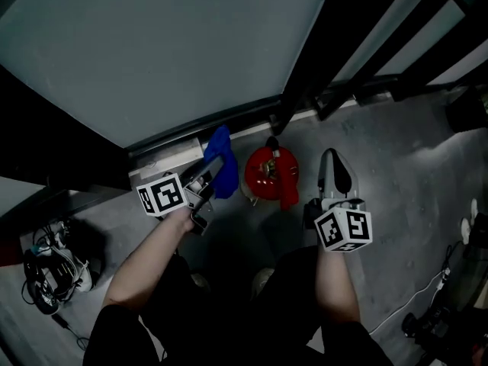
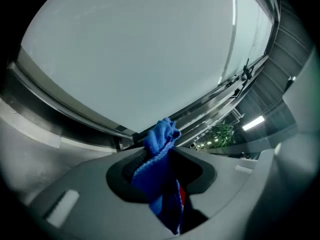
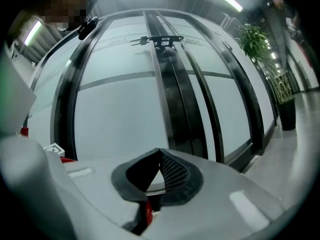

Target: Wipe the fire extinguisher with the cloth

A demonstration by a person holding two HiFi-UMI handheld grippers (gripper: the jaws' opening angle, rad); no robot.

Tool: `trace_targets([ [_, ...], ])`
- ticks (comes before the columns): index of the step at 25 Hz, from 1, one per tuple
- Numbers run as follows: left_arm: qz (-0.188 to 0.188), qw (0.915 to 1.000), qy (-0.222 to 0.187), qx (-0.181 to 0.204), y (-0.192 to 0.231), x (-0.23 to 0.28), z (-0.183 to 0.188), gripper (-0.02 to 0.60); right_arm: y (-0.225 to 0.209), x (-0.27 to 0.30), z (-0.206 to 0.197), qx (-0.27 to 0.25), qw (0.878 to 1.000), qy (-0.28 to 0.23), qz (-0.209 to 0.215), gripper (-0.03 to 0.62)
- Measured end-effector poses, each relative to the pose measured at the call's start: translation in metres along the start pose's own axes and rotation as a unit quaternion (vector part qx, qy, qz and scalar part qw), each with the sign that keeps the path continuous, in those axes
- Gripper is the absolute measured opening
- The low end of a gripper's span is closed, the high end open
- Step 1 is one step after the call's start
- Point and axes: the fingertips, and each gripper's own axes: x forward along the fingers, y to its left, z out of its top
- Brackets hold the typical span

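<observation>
Bright blue cloth (image 1: 223, 157), red fire extinguisher (image 1: 267, 175), mottled grey floor (image 1: 396, 155). Black-and-white square markers pattern the cubes on the left gripper (image 1: 213, 170) and right gripper (image 1: 335, 166), both pale grey with black pads, one pad finely dotted. Pale grey-white glass panels (image 1: 152, 44) sit in black frames (image 1: 320, 44); a plant (image 3: 257, 41) shows green.

Your head camera looks steeply down; the cameras on your left gripper (image 1: 216, 166) and right gripper (image 1: 334, 158) face the near glass wall (image 1: 152, 52), which all share.
</observation>
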Motion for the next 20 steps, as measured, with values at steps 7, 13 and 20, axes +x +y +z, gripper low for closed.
trace_targets([
  [7, -0.048, 0.9987, 0.008, -0.016, -0.078, -0.011, -0.024, 0.135, 0.011, 0.016, -0.012, -0.036, 0.999, 0.027, 0.014, 0.003],
  [13, -0.036, 0.9973, 0.004, -0.064, -0.055, -0.001, -0.05, 0.135, 0.008, 0.02, -0.022, -0.004, 0.999, 0.036, 0.009, 0.003],
  [20, -0.031, 0.9964, -0.013, -0.078, -0.048, -0.002, -0.051, 0.135, 0.009, 0.022, -0.024, -0.002, 0.999, 0.042, 0.015, 0.003],
])
